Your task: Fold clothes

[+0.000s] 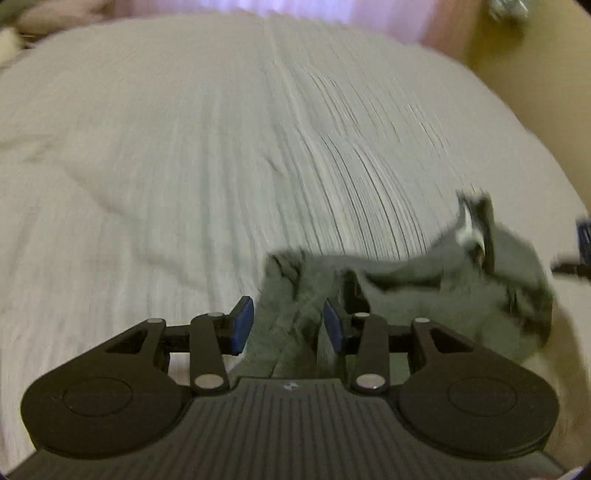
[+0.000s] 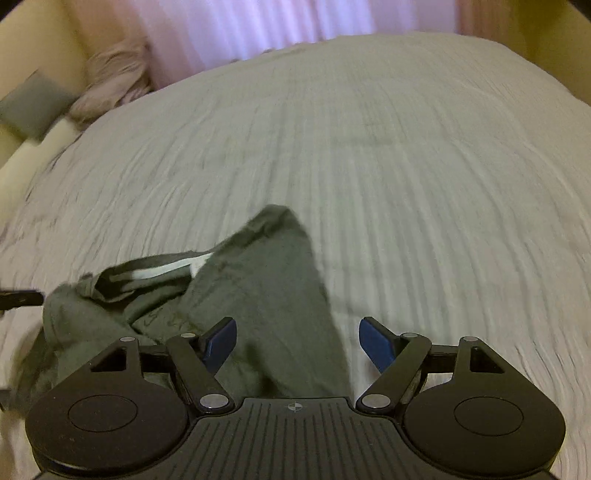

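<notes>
Grey-green garment (image 2: 255,291) lies crumpled on the bed, near the close edge, not flat: one pointed corner sticks up toward the middle of the bed, and a band with a white strip (image 2: 173,268) runs along the rumpled left part. In the left wrist view the same garment (image 1: 406,295) spreads out to the right, its dark trimmed edge with the white strip (image 1: 469,229) raised at the far end; that view is smeared by motion blur, so the fine folds cannot be made out. Left gripper (image 1: 288,325) points down at the near end of the garment, blue pads (image 1: 242,325) about half apart, cloth visible between them but neither pad pressing on it; nothing is gripped. Right gripper (image 2: 297,345) stands wide, blue pads (image 2: 375,343) far apart, a fold of the garment lying in the gap and under the left pad, with no pinch on it. The right pad is over bare bedspread. A dark bit of the other tool pokes in at each view's edge. The bedspread (image 2: 424,184) is pale, ribbed and lightly wrinkled, covering the whole bed. Beyond it hangs a pink-lit curtain (image 2: 258,22); at the far left sit a grey cushion (image 2: 35,105), a pinkish bundled cloth (image 2: 114,81) and a cream pillow (image 2: 26,162). A yellowish wall (image 1: 517,62) shows to the right.
</notes>
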{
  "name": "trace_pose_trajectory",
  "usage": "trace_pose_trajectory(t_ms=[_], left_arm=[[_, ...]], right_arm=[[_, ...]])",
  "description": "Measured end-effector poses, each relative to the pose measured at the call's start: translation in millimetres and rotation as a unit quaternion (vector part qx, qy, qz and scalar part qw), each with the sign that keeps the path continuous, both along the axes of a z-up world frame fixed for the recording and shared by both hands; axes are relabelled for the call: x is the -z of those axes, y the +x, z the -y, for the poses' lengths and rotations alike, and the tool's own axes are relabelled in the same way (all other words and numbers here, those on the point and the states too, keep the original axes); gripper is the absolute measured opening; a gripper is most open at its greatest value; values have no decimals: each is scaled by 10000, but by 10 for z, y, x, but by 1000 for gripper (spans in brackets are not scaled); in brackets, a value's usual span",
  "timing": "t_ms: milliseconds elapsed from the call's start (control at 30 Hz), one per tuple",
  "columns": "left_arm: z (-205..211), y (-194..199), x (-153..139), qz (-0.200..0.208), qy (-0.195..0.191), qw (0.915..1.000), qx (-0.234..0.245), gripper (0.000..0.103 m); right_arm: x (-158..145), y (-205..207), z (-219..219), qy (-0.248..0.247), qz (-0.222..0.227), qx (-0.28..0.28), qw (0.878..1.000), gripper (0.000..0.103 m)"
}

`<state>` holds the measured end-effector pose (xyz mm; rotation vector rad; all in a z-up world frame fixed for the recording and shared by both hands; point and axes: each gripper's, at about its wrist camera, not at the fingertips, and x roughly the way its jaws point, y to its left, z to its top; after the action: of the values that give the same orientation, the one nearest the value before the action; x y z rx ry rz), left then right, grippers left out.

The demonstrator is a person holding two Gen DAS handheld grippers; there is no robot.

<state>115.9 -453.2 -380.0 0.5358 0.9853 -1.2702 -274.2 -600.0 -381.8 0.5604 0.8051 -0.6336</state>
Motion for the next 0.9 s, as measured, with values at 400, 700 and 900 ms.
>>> trace_pose_trajectory(t_ms=[400, 700, 900], left_arm=[[37, 181, -190, -614, -1012, 9928, 172, 0], [101, 464, -457, -319, -1379, 9857, -914, 32], [-567, 414, -292, -424, -717, 9875, -1339, 32]], right_arm=[[-141, 396, 272, -701, 219, -342, 9967, 3], [-366, 511, 1246, -384, 483, 1664, 9841, 67], [254, 257, 219, 2109, 1173, 1752, 9545, 67]])
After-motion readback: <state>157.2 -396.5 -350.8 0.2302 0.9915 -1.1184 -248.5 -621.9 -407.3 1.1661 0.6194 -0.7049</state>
